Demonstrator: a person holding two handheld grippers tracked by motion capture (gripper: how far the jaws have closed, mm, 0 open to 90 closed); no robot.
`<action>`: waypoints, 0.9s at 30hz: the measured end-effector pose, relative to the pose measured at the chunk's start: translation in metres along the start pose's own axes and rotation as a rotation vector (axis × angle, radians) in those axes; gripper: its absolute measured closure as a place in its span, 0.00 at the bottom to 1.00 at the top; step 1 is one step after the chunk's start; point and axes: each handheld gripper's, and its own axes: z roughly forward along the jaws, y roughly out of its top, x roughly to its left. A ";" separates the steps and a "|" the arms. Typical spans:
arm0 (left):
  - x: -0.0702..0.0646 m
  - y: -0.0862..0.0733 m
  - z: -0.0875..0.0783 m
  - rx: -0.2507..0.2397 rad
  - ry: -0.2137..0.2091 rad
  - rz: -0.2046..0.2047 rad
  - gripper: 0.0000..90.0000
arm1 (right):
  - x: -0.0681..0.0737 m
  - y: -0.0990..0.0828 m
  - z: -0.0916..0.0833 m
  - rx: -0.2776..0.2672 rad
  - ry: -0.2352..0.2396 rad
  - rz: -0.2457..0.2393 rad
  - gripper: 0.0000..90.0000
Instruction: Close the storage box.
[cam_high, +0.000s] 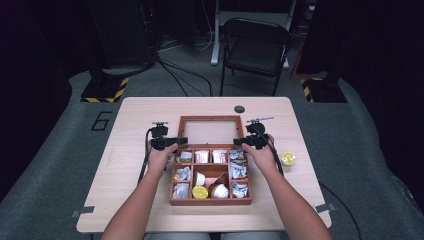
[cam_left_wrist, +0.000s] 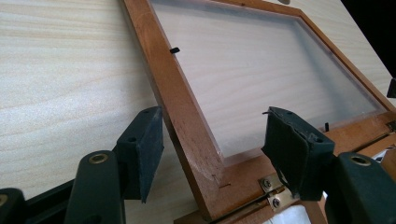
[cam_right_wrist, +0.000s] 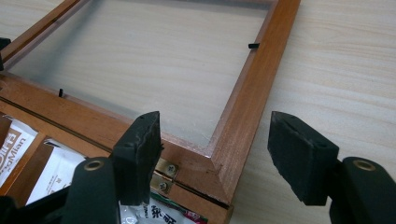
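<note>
Both sets of jaws stand part open and grip nothing: the left gripper (cam_left_wrist: 212, 156) straddles the left rail of the lid (cam_high: 210, 131), the right gripper (cam_right_wrist: 219, 156) its right near corner, pads clear of the wood. The lid lies flat on the bench (cam_high: 135, 112), hinged to the far edge of the box (cam_high: 210, 201). Judged step: lid just laid open or about to be closed; closing calls for gripping both rails, and the bench beyond lies clear.

Item: wooden box (cam_high: 210, 200), reddish-brown, divided into compartments.
Position: centre of the table (cam_high: 130, 125).
Lid (cam_high: 210, 119): wooden frame with clear pane, swung fully open, lying flat behind the box.
Hinges (cam_right_wrist: 166, 175): brass, joining lid to rear wall.
Contents: sachets (cam_high: 239, 171) and small cups (cam_high: 200, 192) in the compartments.
</note>
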 end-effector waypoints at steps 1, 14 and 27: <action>0.001 0.000 0.001 0.000 0.000 0.006 0.41 | 0.000 0.000 0.000 0.001 0.001 0.002 0.38; 0.002 -0.001 0.008 0.014 -0.001 -0.007 0.40 | -0.003 0.000 0.008 0.016 0.005 0.019 0.37; 0.005 -0.001 0.013 0.003 -0.021 -0.047 0.38 | -0.010 0.000 0.013 0.015 0.037 0.059 0.33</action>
